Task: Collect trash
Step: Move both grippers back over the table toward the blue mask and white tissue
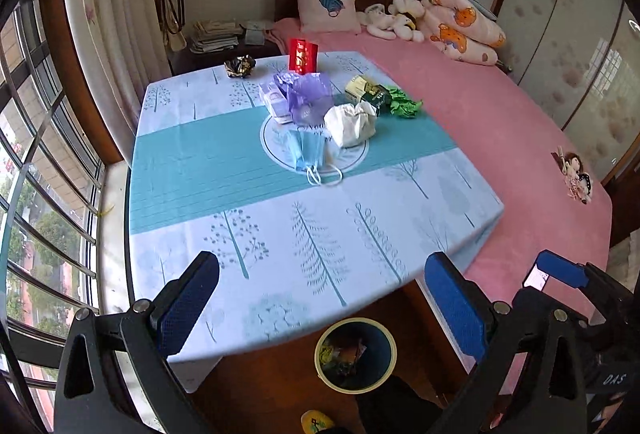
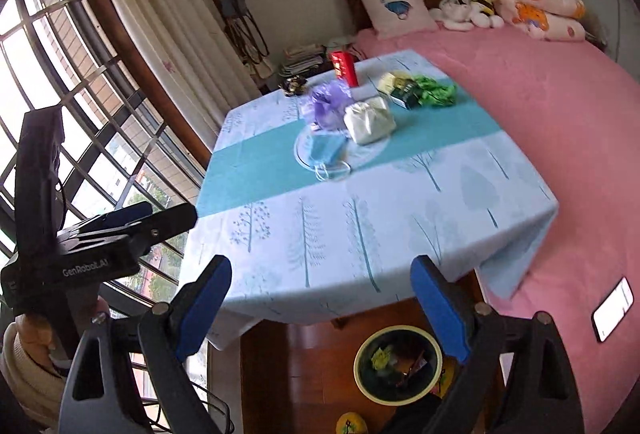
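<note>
Bedroom daylight falls across a worktop (image 1: 280, 234) draped in a pale cloth printed with trees and crossed by a teal band, standing between a barred window and a bed (image 1: 500, 137) with a pink cover. Trash is heaped around the round emblem at the middle of the teal band: a blue face mask (image 1: 306, 149) lies on the emblem with its ear loops trailing toward the near edge, a crumpled white paper wad (image 1: 352, 123) sits just beside it on the bed side, and a purple plastic bag (image 1: 308, 93) with a small lilac carton (image 1: 274, 103) stands just behind the mask. Farther toward the bed from the emblem lie a yellow-and-dark green box (image 1: 366, 91) and crumpled green wrapping (image 1: 404, 103), touching each other. Behind the emblem a red packet (image 1: 303, 54) stands upright, and a dark, shiny wrapper (image 1: 239, 66) lies near the far window-side corner. On the wood floor below the near edge of the worktop, a round waste bin (image 1: 356, 356) with a pale rim holds several scraps. Both tools hang above that near edge, well apart from the heap: the left tool (image 1: 320, 306) has its blue-padded fingers spread wide with nothing between them, and the right tool (image 2: 320, 310) is likewise spread and holding nothing. A lit phone (image 2: 612, 308) rests on the pink cover.
</note>
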`<state>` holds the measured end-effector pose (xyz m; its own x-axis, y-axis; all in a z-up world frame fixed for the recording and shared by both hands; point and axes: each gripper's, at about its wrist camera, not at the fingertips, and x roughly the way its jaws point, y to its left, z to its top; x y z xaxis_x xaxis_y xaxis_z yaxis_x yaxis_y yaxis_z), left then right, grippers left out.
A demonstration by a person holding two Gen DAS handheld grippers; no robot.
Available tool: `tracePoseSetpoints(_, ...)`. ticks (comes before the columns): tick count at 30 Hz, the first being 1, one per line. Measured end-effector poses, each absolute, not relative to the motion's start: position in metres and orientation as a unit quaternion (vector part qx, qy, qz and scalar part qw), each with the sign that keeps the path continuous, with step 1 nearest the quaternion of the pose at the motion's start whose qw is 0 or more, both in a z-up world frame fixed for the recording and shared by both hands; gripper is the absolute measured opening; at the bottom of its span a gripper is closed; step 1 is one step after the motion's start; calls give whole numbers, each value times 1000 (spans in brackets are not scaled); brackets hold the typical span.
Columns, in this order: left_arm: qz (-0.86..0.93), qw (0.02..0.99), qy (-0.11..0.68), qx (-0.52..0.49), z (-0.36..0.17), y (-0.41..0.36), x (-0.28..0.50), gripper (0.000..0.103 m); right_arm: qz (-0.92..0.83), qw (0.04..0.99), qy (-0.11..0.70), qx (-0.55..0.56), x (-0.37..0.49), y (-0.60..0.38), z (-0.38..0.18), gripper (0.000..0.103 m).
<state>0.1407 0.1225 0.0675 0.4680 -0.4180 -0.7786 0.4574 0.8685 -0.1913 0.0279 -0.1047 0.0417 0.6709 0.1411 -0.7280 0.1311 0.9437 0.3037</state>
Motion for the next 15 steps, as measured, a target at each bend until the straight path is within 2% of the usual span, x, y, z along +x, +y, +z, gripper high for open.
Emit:
tracePoseSetpoints(7, -227, 864, 448, 37, 58, 102, 175, 102, 40, 899, 412, 145, 80, -112, 38, 91)
tracePoseSetpoints(15, -173, 848, 500, 12, 20, 68, 241, 102, 72, 881, 449, 131, 169, -161, 9, 91)
